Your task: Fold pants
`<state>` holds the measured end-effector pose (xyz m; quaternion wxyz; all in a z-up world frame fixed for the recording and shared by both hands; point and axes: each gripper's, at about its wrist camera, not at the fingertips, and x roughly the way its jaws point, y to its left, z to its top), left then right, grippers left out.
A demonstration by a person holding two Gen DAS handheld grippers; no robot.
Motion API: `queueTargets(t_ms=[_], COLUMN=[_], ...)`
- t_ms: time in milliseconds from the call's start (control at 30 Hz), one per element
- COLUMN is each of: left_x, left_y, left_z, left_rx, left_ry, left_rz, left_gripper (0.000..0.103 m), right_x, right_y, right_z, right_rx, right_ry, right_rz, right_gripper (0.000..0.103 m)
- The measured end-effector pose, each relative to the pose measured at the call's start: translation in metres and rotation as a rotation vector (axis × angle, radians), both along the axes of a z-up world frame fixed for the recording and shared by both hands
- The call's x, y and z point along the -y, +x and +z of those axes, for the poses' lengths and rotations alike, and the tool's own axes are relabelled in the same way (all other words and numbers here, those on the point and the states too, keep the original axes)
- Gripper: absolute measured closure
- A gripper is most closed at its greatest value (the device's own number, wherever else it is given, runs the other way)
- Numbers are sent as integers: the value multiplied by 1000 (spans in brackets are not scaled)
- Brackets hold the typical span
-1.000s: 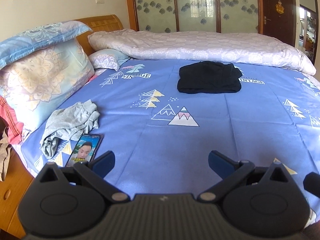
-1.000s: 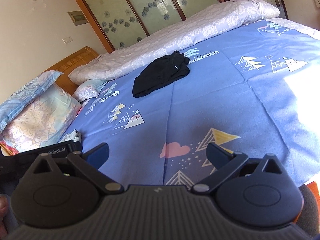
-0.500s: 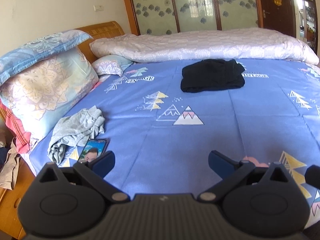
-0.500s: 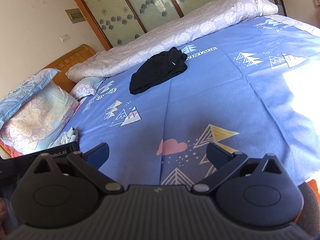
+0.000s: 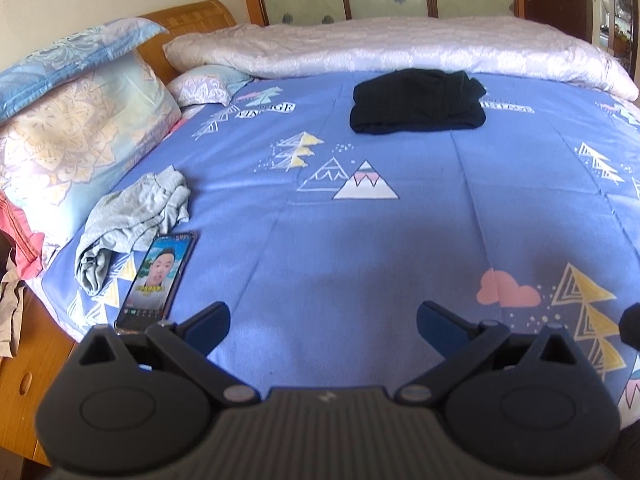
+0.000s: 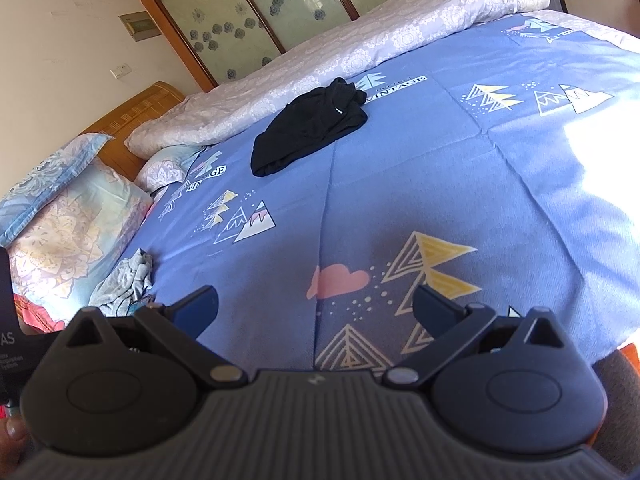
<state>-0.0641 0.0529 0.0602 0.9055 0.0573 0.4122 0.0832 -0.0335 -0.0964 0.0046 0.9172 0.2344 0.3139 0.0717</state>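
Observation:
Black pants [image 5: 416, 102] lie folded in a compact bundle on the far part of the blue bed sheet [image 5: 400, 248]; they also show in the right wrist view [image 6: 308, 130]. A crumpled grey-green garment [image 5: 136, 216] lies near the left bed edge, also seen in the right wrist view [image 6: 126, 282]. My left gripper [image 5: 323, 320] is open and empty above the near sheet. My right gripper [image 6: 316, 304] is open and empty above the near sheet, far from both garments.
A lit phone [image 5: 158, 280] lies beside the grey-green garment. Pillows [image 5: 72, 136] stack at the left by the wooden headboard [image 5: 192, 14]. A rolled white quilt [image 5: 400, 46] runs along the far side. A wooden bedside cabinet [image 5: 20, 380] stands at lower left.
Both grippers have shifted slightly over the near sheet, the left view tilting down and left toward the phone. Both stay open and empty. The garments have not moved.

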Motion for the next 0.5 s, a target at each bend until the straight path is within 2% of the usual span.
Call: queueTargets(t_ms=[333,500], left_x=[3,5], left_y=[3,3], left_z=[-17,-19], left_rx=[-83,-100], left_ry=[-7,-19], left_rz=[-33,-51], left_gripper=[0,0], right_x=[4,5], right_y=[3,3], right_z=[-6,-7], right_rx=[-40,-48], right_ry=[22,25], right_rz=[-7,-8], right_gripper=[0,0])
